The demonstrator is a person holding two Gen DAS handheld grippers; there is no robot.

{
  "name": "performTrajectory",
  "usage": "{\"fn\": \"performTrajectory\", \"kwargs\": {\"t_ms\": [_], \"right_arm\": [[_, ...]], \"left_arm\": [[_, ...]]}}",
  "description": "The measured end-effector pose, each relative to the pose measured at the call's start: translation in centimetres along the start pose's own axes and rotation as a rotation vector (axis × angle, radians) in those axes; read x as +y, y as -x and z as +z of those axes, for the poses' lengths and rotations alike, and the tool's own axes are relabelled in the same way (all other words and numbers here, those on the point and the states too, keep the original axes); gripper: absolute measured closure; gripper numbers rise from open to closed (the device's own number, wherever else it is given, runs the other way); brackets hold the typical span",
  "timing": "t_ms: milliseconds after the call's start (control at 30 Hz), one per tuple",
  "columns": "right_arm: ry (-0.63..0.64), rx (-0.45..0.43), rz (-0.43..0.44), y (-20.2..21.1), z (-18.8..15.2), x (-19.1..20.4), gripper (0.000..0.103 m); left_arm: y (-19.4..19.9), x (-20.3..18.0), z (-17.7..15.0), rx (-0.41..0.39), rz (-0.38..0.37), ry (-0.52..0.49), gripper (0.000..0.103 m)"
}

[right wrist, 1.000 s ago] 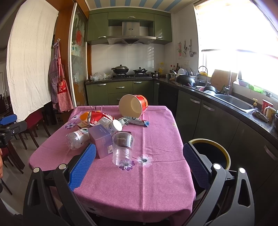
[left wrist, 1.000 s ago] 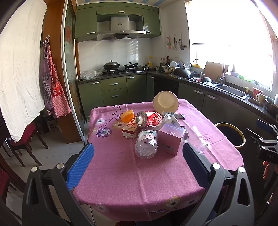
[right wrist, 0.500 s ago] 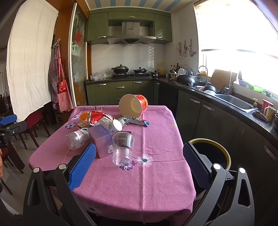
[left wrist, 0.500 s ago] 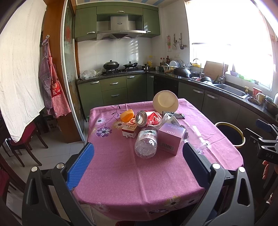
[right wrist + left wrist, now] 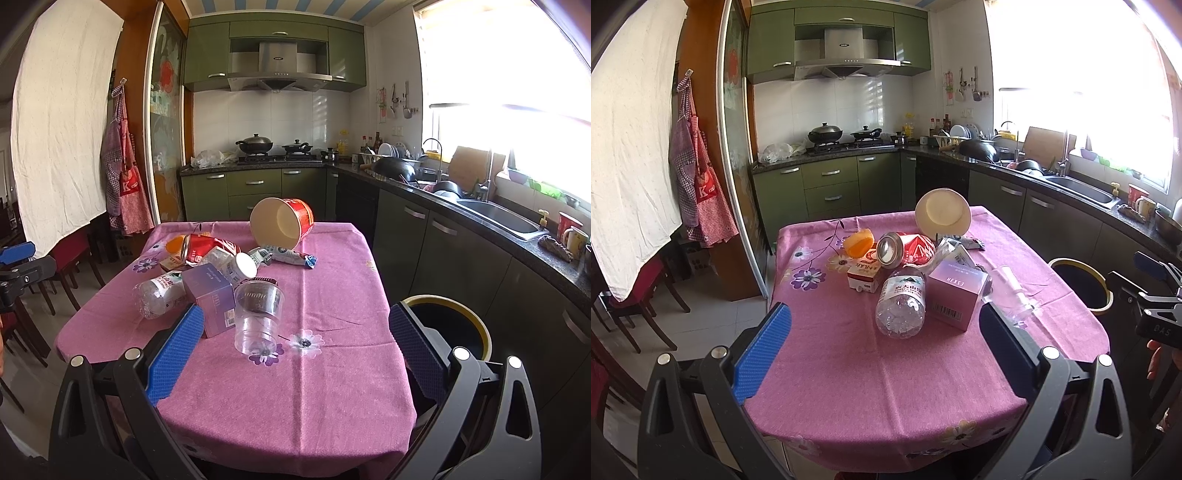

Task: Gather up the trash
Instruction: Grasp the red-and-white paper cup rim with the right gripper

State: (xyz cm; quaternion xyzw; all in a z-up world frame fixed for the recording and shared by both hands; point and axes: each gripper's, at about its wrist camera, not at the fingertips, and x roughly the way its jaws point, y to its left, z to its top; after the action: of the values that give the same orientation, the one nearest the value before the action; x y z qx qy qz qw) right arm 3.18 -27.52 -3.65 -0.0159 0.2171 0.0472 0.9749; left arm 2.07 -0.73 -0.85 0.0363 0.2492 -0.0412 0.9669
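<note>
Trash lies in a heap on the pink-clothed table (image 5: 849,362): a clear water bottle (image 5: 901,302), a pink box (image 5: 955,293), a crushed red can (image 5: 905,249), a small milk carton (image 5: 864,277), an orange peel (image 5: 858,242), a paper bowl on its side (image 5: 942,218) and a clear plastic cup (image 5: 258,314). A black bin with a yellow rim (image 5: 447,325) stands on the floor right of the table. My left gripper (image 5: 882,347) is open and empty, short of the bottle. My right gripper (image 5: 295,350) is open and empty, near the cup.
Green kitchen cabinets and a dark counter with a sink (image 5: 495,218) run along the back and right. Red chairs (image 5: 639,295) stand left of the table. An apron (image 5: 698,184) hangs on the left wall.
</note>
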Motion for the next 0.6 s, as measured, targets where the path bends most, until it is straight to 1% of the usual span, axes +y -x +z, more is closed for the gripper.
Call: {"fn": "performTrajectory", "kwargs": {"t_ms": [67, 167, 233, 300, 367, 467, 567, 600], "right_arm": [[0.022, -0.012, -0.002, -0.8, 0.9, 0.0, 0.004], [0.060, -0.038, 0.001, -2.8, 3.3, -0.1, 0.004], [0.080, -0.054, 0.018, -4.7, 5.2, -0.1, 0.004], [0.093, -0.055, 0.017, -7.3, 7.2, -0.2, 0.004], [0.097, -0.048, 0.037, -10.3, 9.1, -0.3, 0.004], [0.116, -0.002, 0.033, -16.4, 11.4, -0.1, 0.004], [0.158, 0.057, 0.006, -23.2, 12.6, 0.2, 0.004], [0.163, 0.083, 0.006, -25.7, 12.7, 0.3, 0.007]], "left_arm": [[-0.8, 0.1, 0.5, 0.003, 0.006, -0.007, 0.006], [-2.0, 0.4, 1.4, 0.002, 0.018, -0.017, 0.006], [-3.1, 0.8, 2.1, 0.006, 0.028, -0.015, 0.006], [-4.4, 1.5, 2.9, 0.009, 0.036, 0.001, 0.006], [-5.8, 2.0, 3.6, 0.018, 0.034, 0.022, 0.006], [-7.8, 2.6, 4.6, 0.034, 0.030, 0.038, 0.006], [-9.6, 2.7, 5.4, 0.051, 0.028, 0.031, 0.006], [-10.2, 2.8, 5.6, 0.055, 0.026, 0.030, 0.006]]}}
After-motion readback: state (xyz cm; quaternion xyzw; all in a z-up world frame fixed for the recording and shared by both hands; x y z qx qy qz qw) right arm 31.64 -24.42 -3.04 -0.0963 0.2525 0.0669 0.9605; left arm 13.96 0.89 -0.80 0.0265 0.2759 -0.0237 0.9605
